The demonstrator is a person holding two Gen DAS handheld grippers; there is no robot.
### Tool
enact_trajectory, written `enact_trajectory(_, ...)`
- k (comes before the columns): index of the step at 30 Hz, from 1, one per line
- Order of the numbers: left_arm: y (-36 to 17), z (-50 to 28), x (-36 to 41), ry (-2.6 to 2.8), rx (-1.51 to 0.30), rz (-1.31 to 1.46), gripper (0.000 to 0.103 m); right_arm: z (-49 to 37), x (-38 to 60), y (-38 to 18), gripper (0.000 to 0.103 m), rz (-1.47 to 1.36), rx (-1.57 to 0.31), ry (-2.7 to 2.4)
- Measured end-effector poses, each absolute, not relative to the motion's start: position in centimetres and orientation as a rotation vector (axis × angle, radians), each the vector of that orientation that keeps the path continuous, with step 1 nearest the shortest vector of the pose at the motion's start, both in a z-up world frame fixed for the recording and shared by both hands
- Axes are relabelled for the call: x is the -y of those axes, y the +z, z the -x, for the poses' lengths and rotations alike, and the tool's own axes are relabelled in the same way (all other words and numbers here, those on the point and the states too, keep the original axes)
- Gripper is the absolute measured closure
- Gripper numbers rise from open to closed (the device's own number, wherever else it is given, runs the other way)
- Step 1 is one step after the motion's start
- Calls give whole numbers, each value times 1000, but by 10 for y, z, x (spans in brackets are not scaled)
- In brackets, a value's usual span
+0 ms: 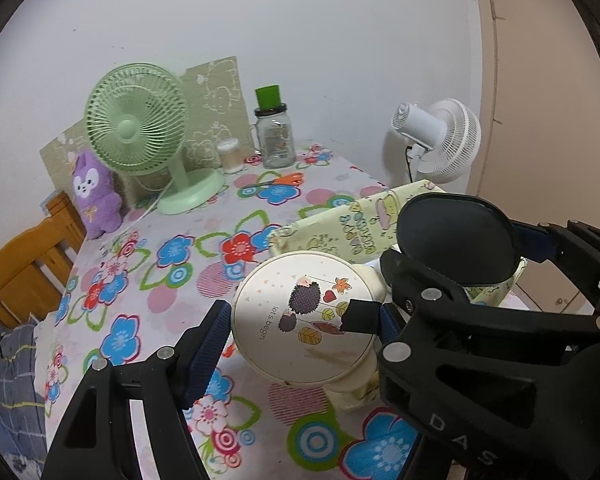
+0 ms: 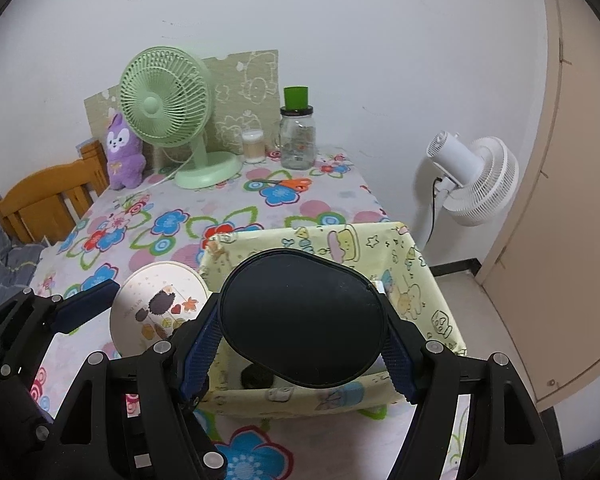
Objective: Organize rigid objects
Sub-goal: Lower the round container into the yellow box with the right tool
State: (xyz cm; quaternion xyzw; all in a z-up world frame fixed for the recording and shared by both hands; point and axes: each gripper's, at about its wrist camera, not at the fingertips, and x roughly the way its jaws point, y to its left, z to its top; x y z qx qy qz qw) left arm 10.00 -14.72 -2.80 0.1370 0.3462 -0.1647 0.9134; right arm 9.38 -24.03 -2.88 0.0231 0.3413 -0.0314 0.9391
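Mid-carry: I'm bringing both items to the yellow fabric bin (image 2: 420, 276) at the table's (image 2: 180, 216) near right corner. My right gripper (image 2: 300, 344) is clamped on the black oval case (image 2: 302, 320), held over the bin's mouth. My left gripper (image 1: 300, 320) grips the round cream tin (image 1: 300, 320), at 9 o'clock of the bin and outside its wall. Next, I judge: lower the case clear of the rim, let go, then the tin. Only the right view shows the bin's inside, with something dark at the bottom; only the left view shows the tin's full lid
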Motion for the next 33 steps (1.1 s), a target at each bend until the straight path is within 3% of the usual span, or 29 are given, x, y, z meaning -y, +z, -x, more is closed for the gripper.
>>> enact_trajectory(33, -72, -153, 214, -459, -888, -296, 26, -137, 303, -67, 29, -108, -786, -108)
